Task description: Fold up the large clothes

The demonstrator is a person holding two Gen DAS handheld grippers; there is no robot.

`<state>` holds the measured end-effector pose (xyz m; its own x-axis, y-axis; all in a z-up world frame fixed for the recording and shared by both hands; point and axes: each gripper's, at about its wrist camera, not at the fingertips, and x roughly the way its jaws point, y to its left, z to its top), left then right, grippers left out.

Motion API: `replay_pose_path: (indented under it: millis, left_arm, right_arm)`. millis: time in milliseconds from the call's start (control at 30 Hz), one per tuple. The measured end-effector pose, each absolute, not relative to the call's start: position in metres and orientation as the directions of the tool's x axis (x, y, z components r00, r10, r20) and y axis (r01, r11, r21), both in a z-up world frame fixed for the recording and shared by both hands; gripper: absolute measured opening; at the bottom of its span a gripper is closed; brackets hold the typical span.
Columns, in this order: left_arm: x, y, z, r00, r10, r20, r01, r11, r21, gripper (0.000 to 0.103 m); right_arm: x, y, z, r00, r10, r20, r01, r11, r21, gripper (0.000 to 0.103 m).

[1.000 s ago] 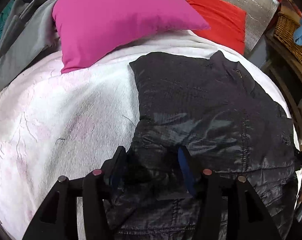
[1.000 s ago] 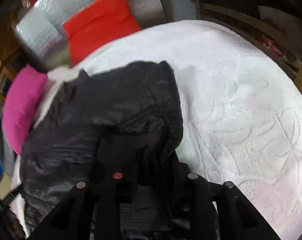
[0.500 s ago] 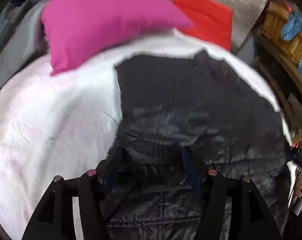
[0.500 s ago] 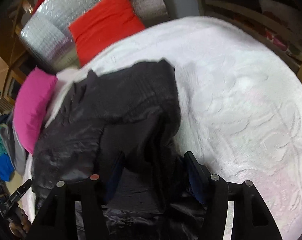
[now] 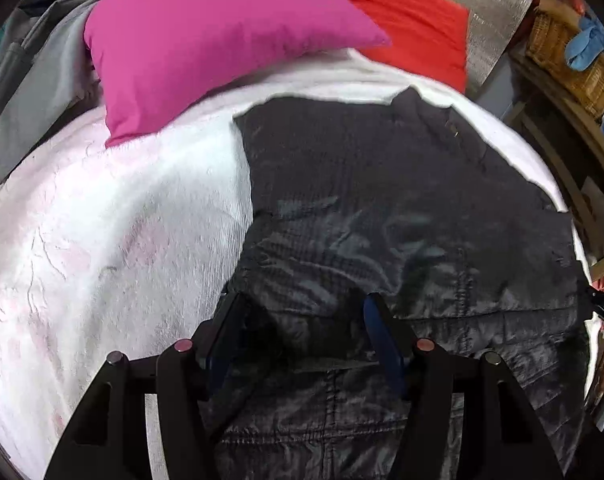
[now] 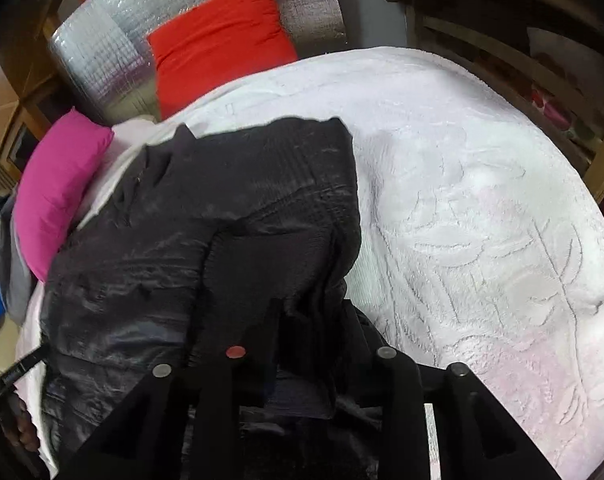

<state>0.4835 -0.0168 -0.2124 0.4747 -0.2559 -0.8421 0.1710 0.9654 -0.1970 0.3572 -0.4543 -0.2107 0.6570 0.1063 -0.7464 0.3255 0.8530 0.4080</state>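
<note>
A large black quilted jacket (image 5: 402,216) lies partly folded on a white bedspread (image 5: 114,232); it also shows in the right wrist view (image 6: 222,216). My left gripper (image 5: 302,312) is open, its blue-padded fingers (image 5: 376,320) standing either side of a bunched fold at the jacket's near left edge. My right gripper (image 6: 310,320) sits over the jacket's near right edge, with black fabric bunched between and over its dark fingers; their gap is hard to read against the cloth.
A pink pillow (image 5: 206,40) and a red pillow (image 5: 414,24) lie at the head of the bed against a silver foil panel (image 6: 102,52). Grey clothes (image 5: 30,92) pile at the left. A wicker basket (image 5: 570,52) stands at the right.
Both grippers have shifted slightly over the jacket's near edge. The right gripper's fingers, apart half a second ago, now look closer together in the fabric. The left stays open.
</note>
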Motion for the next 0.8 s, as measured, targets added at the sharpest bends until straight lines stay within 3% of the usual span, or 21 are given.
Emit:
replay_pose_path:
  millis: [33, 133, 200, 400, 467, 600, 700, 800]
  left_arm:
    - [0.483, -0.014, -0.208, 0.487, -0.264, -0.833, 0.169, 0.964, -0.207, 0.063]
    - [0.488, -0.003, -0.193, 0.523, -0.302, -0.797, 0.154, 0.953, -0.26, 0.064]
    - [0.493, 0.004, -0.187, 0.541, -0.335, -0.772, 0.137, 0.94, -0.312, 0.073]
    - [0.521, 0.007, -0.21, 0.494, -0.386, -0.779, 0.08, 0.912, -0.401, 0.074]
    - [0.527, 0.004, -0.221, 0.463, -0.393, -0.795, 0.062, 0.908, -0.413, 0.074]
    - [0.526, -0.007, -0.234, 0.433, -0.354, -0.829, 0.056, 0.929, -0.367, 0.074]
    - [0.523, -0.017, -0.233, 0.435, -0.318, -0.842, 0.082, 0.946, -0.314, 0.074]
    - [0.523, -0.025, -0.244, 0.407, -0.27, -0.873, 0.093, 0.963, -0.255, 0.076]
  right_arm:
    - [0.354, -0.459, -0.207, 0.671, 0.113, -0.733, 0.33, 0.839, 0.432, 0.047]
    - [0.347, -0.477, -0.202, 0.73, 0.12, -0.672, 0.347, 0.783, 0.516, 0.065]
    - [0.349, -0.489, -0.207, 0.75, 0.156, -0.643, 0.342, 0.741, 0.578, 0.065]
    - [0.39, -0.485, -0.233, 0.716, 0.237, -0.657, 0.352, 0.691, 0.632, 0.065]
    - [0.404, -0.475, -0.237, 0.683, 0.248, -0.687, 0.337, 0.728, 0.598, 0.057]
    - [0.401, -0.461, -0.214, 0.716, 0.091, -0.693, 0.344, 0.817, 0.462, 0.027]
    - [0.391, -0.458, -0.197, 0.76, 0.045, -0.648, 0.33, 0.832, 0.446, 0.026]
    - [0.407, -0.454, -0.223, 0.667, 0.038, -0.744, 0.371, 0.849, 0.377, 0.027]
